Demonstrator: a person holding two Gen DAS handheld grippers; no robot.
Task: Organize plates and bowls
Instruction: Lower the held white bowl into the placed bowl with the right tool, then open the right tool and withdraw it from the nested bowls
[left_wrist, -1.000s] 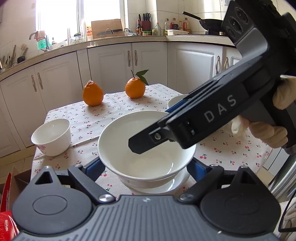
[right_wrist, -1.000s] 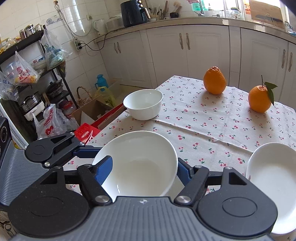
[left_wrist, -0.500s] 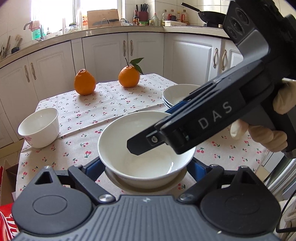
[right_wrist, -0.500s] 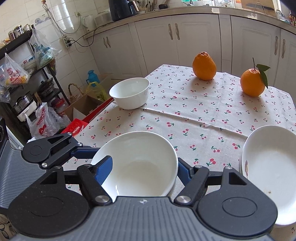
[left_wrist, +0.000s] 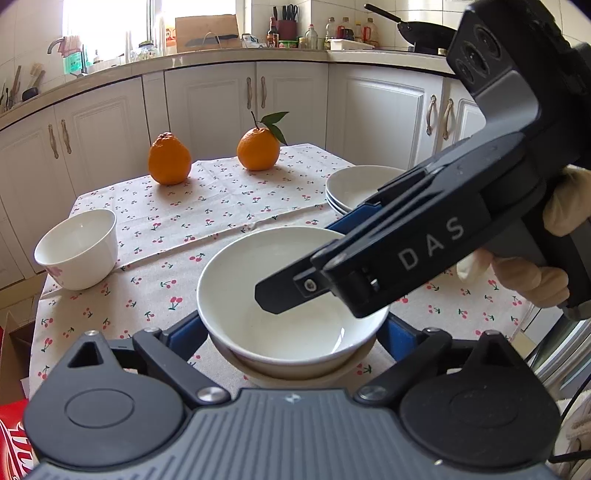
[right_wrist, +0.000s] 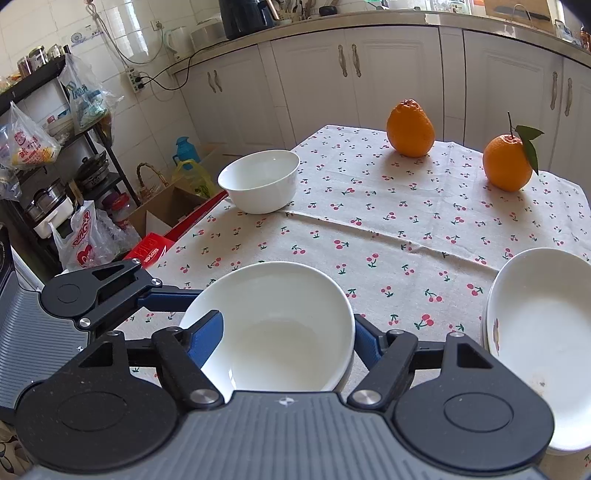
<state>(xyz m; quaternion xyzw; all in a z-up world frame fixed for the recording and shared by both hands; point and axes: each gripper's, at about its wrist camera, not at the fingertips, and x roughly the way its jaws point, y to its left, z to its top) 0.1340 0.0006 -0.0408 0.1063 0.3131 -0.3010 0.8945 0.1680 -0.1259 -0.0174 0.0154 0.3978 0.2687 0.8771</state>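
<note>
Kitchen setting: white cabinets behind a table (left_wrist: 229, 206) spread with a cherry-print cloth. Landmark for all positions is the wide white bowl (left_wrist: 280, 295) near the table's front edge.

Left wrist view: the bowl sits between the spread blue pads of the left gripper (left_wrist: 291, 332), which flank it on both sides; contact with the bowl wall cannot be confirmed. A pale plate (left_wrist: 295, 371) shows under the bowl, though whether the two touch is unclear. The right gripper (right_wrist: 284, 332) crosses above the bowl from the right.

Right wrist view: its fingers (right_wrist: 207, 328) are apart, one blue pad over the bowl's interior at the left rim, the other outside the right rim; no clamp is evident.

Other items: a small deep bowl (left_wrist: 75, 249) stands well to the left of the landmark; a stack of shallow plates (left_wrist: 354, 190) lies behind and to the right; two oranges (left_wrist: 170, 158) sit beyond, at the table's far side.

Step in hand (judged): securing the wide bowl for sorting, apparently separating it from the plate beneath. The next move calls for a firm closure on the rim, a level lift, then travel either left toward the small deep bowl or with the plate going to the stack.
</note>
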